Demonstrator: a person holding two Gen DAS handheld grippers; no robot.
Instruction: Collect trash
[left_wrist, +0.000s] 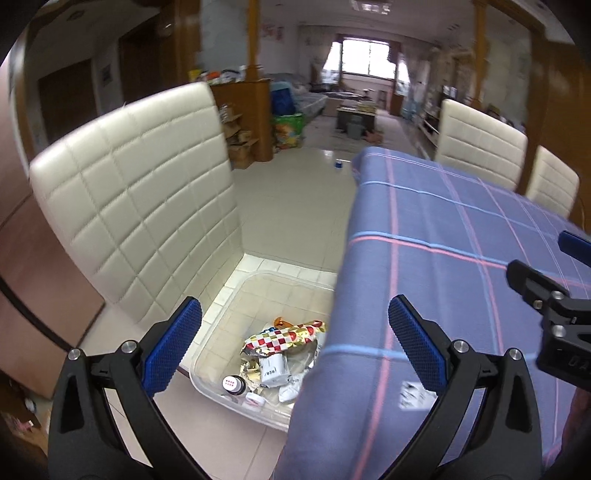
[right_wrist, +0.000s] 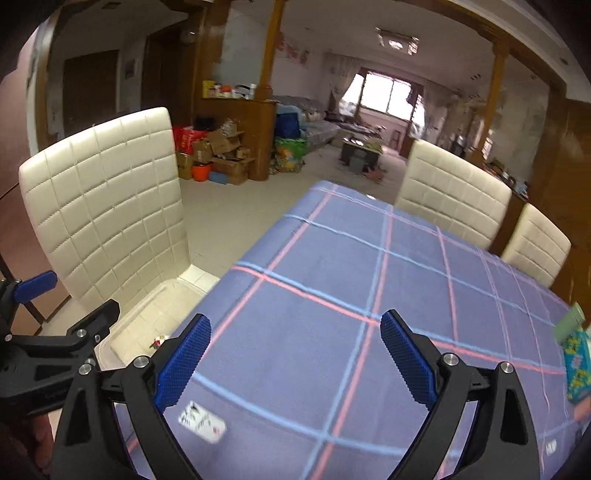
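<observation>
A clear plastic bin (left_wrist: 218, 354) stands on the floor beside the table and holds trash: a red-and-white checked wrapper (left_wrist: 284, 338), a white packet (left_wrist: 273, 369), a small bottle (left_wrist: 232, 386). My left gripper (left_wrist: 295, 343) is open and empty, above the bin and the table's edge. My right gripper (right_wrist: 295, 358) is open and empty over the blue plaid tablecloth (right_wrist: 332, 295). A small white printed wrapper (right_wrist: 202, 426) lies flat on the cloth near the right gripper's left finger; it also shows in the left wrist view (left_wrist: 417, 395).
A cream quilted chair (left_wrist: 136, 206) stands behind the bin. Two more cream chairs (right_wrist: 454, 195) stand at the table's far side. A colourful box with a green item (right_wrist: 576, 354) sits at the table's right edge. Cartons clutter the far floor (right_wrist: 221, 155).
</observation>
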